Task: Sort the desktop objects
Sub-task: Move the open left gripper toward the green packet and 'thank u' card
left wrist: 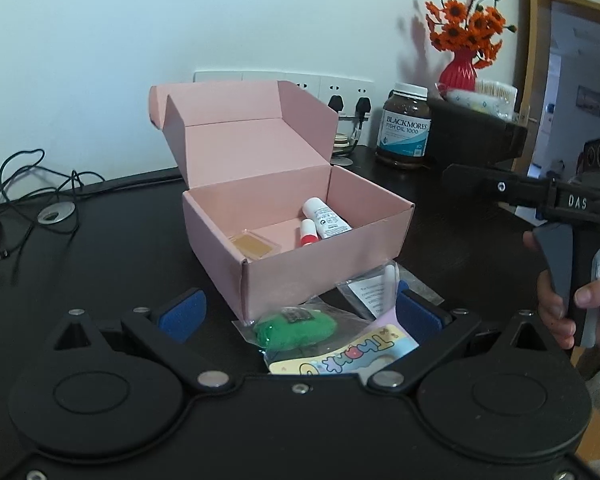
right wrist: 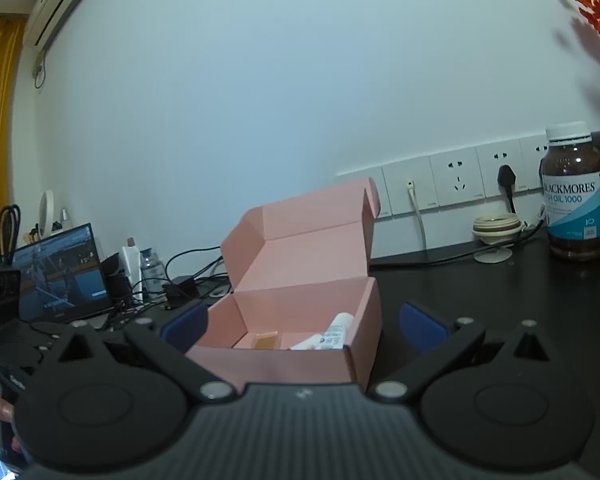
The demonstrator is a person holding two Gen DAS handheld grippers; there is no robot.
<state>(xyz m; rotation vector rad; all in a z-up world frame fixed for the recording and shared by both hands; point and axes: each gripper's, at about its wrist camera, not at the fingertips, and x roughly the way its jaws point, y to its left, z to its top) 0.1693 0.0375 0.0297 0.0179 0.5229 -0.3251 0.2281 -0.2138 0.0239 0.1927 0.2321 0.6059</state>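
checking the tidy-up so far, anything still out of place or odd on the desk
Yes. A clear bag with a green plush and a plastic-sleeved paper lie loose against the front of the open pink box, between the open left gripper fingers.

Pink box point(left wrist: 300, 268), lid up, holding white tube point(left wrist: 327, 222), red-capped tube point(left wrist: 307, 233), tan tile point(left wrist: 255, 245); bagged green plush point(left wrist: 298, 327) against its front.

Both grippers are black, with round hinge discs, silver screws and blue pads point(left wrist: 184, 312) on the fingers. The right gripper point(left wrist: 470, 188) carries white "DAS" lettering and a grey trigger point(left wrist: 558, 260).
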